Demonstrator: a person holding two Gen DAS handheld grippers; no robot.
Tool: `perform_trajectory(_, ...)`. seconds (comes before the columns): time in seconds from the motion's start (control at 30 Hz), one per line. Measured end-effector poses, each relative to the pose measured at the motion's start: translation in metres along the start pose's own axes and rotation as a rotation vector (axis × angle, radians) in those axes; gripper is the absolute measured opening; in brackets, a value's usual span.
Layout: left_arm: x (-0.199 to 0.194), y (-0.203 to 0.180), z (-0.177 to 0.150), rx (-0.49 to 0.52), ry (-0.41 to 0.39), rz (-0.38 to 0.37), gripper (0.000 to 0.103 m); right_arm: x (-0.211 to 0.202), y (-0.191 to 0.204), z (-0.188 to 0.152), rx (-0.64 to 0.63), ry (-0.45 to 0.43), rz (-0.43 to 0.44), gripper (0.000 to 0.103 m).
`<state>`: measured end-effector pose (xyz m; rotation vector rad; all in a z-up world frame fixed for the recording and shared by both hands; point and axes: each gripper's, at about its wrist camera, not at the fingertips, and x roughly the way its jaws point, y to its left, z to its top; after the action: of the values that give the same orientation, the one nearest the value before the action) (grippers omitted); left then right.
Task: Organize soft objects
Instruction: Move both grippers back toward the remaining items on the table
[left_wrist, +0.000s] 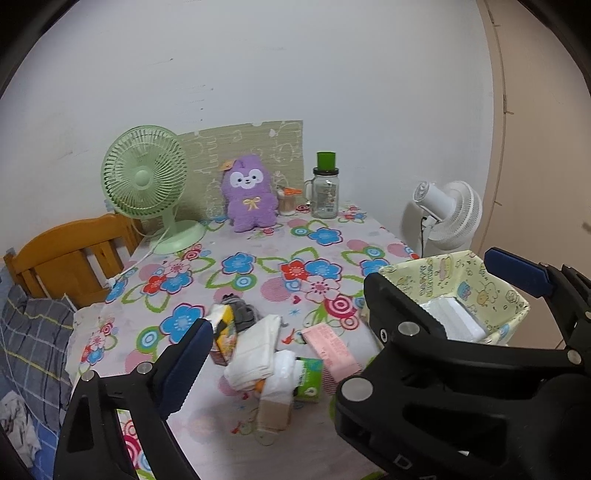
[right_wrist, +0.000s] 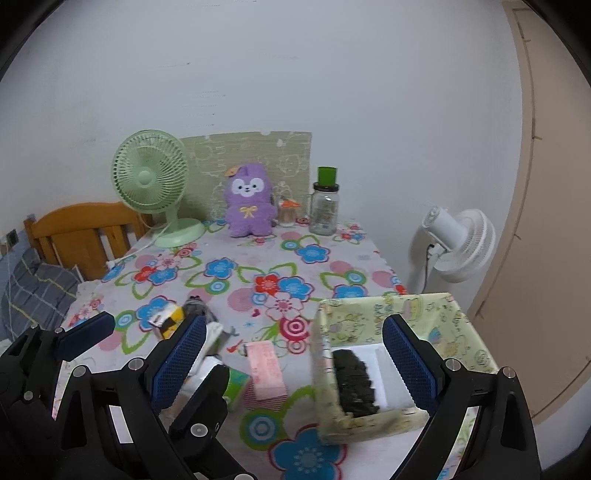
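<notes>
Left wrist view: left hand-held gripper (left_wrist: 343, 317) held above the tabletop (left_wrist: 258, 243), jaws spread wide, nothing between them. Loose pile of soft packets (left_wrist: 258, 354) lies directly ahead of and below its fingers: white tissue packs, a green pack, a pink flat pack (left_wrist: 330, 349) on the side nearer the box, a yellow-and-black pack with a small grey item behind it.

Fabric storage box (right_wrist: 388, 314) stands on the tabletop beside the pile, toward the right hand-held gripper (right_wrist: 295, 360). That gripper hangs over the box's near edge, jaws also wide apart and empty; one finger sits above the pile side, the other above the box interior.

Box contents so far: a dark textured piece (right_wrist: 356, 384) against the wall on the pile side, a white folded item (left_wrist: 456, 317) next to it.

Progress judgement: early. Two items binned; most of the pile is left to move. Purple plush (left_wrist: 250, 197) stands far ahead at the wall, apparently untouched; whether it counts is unclear.
</notes>
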<state>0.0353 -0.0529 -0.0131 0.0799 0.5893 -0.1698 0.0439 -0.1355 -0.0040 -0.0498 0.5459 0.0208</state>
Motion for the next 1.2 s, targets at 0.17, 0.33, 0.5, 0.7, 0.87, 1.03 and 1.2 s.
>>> perform_trajectory(0.17,-0.001,0.015,-0.004,-0.004,0.009,0.018,0.089,0.006,0.015,-0.002,-0.010,0.008,0.025,0.098)
perform_trajectory(0.33,0.003,0.027,-0.009,-0.014,0.018,0.016,0.086,0.012,0.025,-0.003,-0.017,0.018,0.041,0.098)
perform_trajectory(0.5,0.008,0.036,-0.012,-0.024,0.021,0.014,0.082,0.019,0.033,-0.005,-0.027,0.023,0.045,0.098)
perform_trajectory(0.7,0.019,0.047,-0.017,-0.035,0.043,0.013,0.078,0.036,0.042,-0.012,-0.032,0.056,0.066,0.093)
perform_trajectory(0.87,0.030,0.055,-0.023,-0.040,0.071,0.022,0.076,0.050,0.049,-0.017,-0.043,0.086,0.075,0.090)
perform_trajectory(1.03,0.042,0.062,-0.031,-0.050,0.102,0.028,0.073,0.065,0.055,-0.024,-0.053,0.118,0.083,0.088)
perform_trajectory(1.2,0.054,0.066,-0.037,-0.056,0.134,0.033,0.069,0.079,0.059,-0.031,-0.054,0.154,0.090,0.085)
